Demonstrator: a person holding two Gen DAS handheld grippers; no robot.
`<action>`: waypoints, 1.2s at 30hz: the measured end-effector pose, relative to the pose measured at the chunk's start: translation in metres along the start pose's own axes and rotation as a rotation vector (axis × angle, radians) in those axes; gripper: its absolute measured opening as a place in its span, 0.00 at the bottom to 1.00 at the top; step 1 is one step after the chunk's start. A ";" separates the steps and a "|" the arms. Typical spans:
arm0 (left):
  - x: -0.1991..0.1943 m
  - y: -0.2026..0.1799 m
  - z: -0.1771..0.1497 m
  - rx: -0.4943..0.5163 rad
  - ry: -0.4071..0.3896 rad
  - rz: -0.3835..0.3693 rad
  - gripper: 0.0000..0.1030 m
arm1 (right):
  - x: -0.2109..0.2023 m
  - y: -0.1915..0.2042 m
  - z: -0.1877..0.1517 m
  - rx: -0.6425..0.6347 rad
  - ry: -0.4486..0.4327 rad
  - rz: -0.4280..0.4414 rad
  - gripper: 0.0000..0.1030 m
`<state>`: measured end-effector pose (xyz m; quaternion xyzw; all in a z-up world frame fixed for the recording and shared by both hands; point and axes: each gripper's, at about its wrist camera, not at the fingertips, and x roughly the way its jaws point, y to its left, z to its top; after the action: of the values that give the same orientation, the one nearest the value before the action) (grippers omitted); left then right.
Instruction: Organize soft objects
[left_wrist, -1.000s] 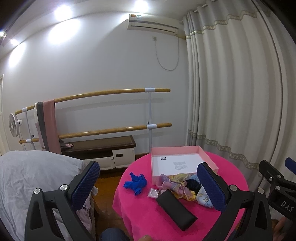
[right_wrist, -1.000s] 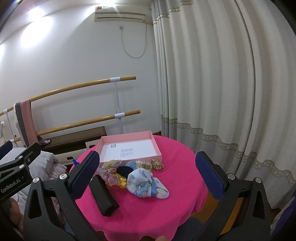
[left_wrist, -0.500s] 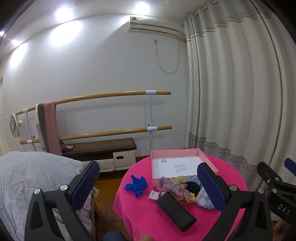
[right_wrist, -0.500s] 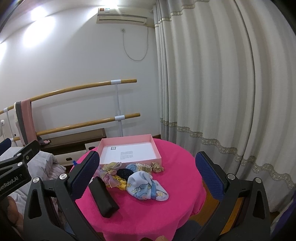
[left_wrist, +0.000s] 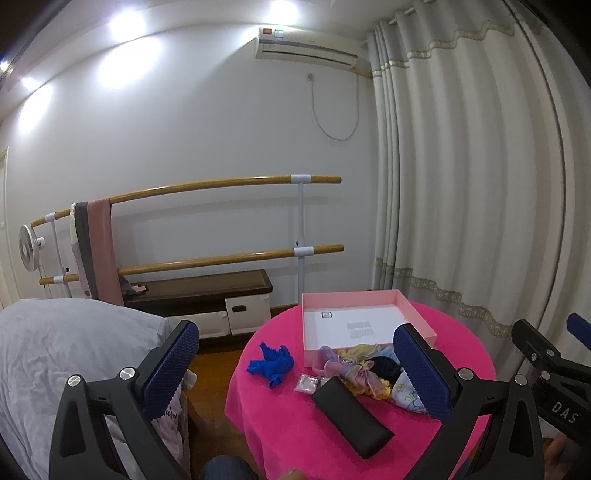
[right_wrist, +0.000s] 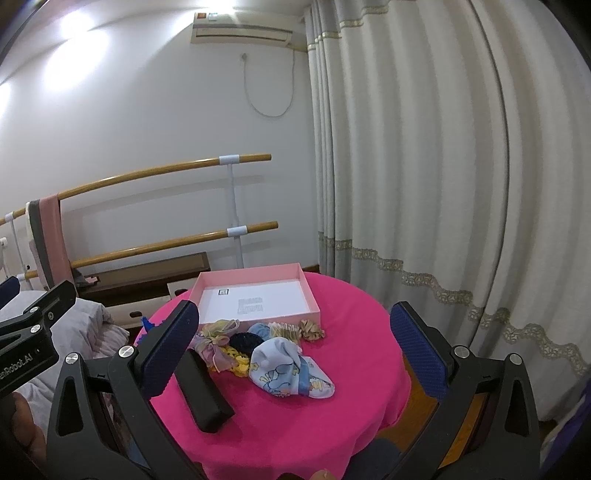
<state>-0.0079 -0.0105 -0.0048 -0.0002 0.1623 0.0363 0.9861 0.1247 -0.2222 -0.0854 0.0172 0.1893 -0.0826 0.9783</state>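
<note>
An open, empty pink box (left_wrist: 417, 315) (right_wrist: 309, 293) stands at the back of a round table with a pink cloth (right_wrist: 354, 332). In front of it lies a pile of soft things: a light-blue printed cloth (right_wrist: 288, 365), pastel scrunchies (right_wrist: 216, 339) (left_wrist: 343, 363), a dark knitted piece (right_wrist: 243, 338) and a beige bow (right_wrist: 312, 329). A blue scrunchie (left_wrist: 273, 363) lies apart on the left. My left gripper (left_wrist: 295, 373) and right gripper (right_wrist: 291, 356) are both open, empty and held above the table's near side.
A black case (left_wrist: 351, 415) (right_wrist: 203, 391) lies on the table's front left, with small clear packets (left_wrist: 306, 382) beside it. A bed (left_wrist: 55, 354) is on the left, curtains (right_wrist: 443, 184) on the right, a barre rail (left_wrist: 221, 184) and low bench (left_wrist: 199, 291) behind.
Both grippers have drawn slightly back and up from the table; the objects appear a little lower in the views. Nothing on the table has moved.
</note>
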 end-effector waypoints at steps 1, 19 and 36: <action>0.002 0.000 -0.001 0.002 0.005 0.001 1.00 | 0.001 0.000 -0.001 -0.001 0.003 0.000 1.00; 0.103 -0.005 -0.031 -0.003 0.226 -0.001 1.00 | 0.093 -0.014 -0.047 -0.002 0.217 0.002 1.00; 0.234 -0.021 -0.071 -0.128 0.550 -0.071 1.00 | 0.174 -0.019 -0.089 -0.025 0.407 0.032 1.00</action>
<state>0.1923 -0.0160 -0.1477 -0.0781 0.4211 0.0105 0.9036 0.2477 -0.2626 -0.2325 0.0245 0.3838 -0.0593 0.9212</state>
